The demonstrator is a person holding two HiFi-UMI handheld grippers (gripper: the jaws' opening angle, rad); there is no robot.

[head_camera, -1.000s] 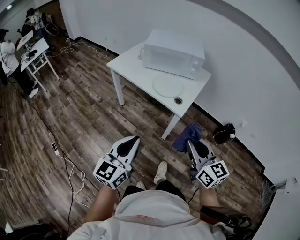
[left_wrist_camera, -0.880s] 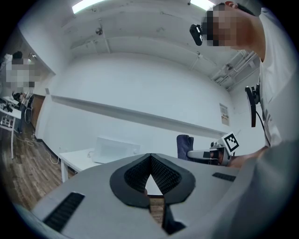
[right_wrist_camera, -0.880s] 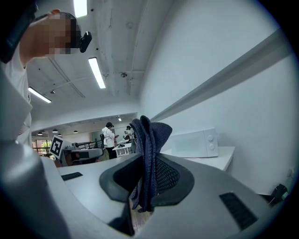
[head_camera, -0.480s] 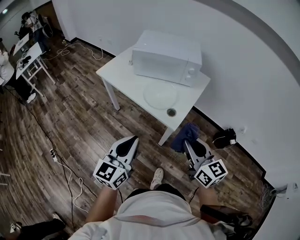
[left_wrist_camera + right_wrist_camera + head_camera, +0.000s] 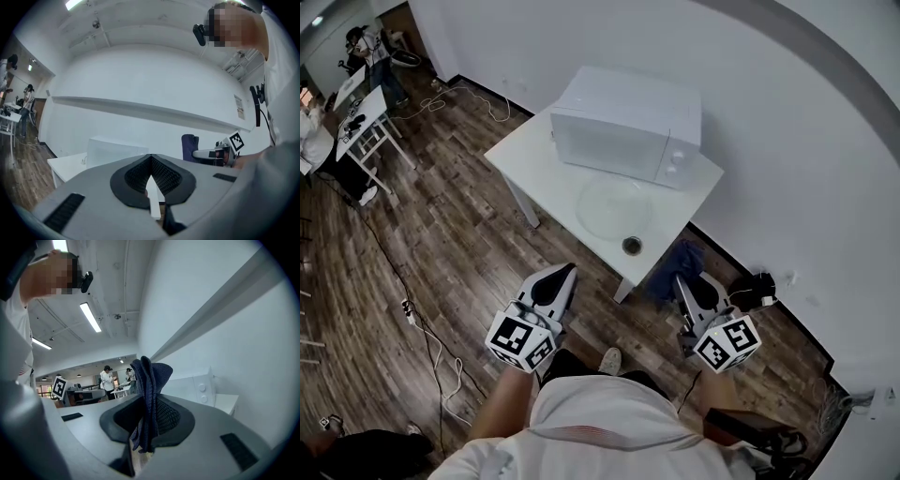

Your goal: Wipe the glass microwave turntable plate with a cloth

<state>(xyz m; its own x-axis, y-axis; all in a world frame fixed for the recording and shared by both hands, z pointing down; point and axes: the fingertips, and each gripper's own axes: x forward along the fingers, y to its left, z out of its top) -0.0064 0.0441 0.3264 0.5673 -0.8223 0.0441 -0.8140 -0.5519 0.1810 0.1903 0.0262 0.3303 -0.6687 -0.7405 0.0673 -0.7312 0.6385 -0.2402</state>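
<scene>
Cloth in hand, plate ahead.
My right gripper's (image 5: 149,425) fingers pinch the cloth (image 5: 149,380); my left gripper's (image 5: 151,180) are pressed together, empty. The plate (image 5: 614,206) lies on the surface (image 5: 530,155) before the microwave (image 5: 623,127), well apart; only the head view shows it. A loose pinch could drop the cloth.
</scene>
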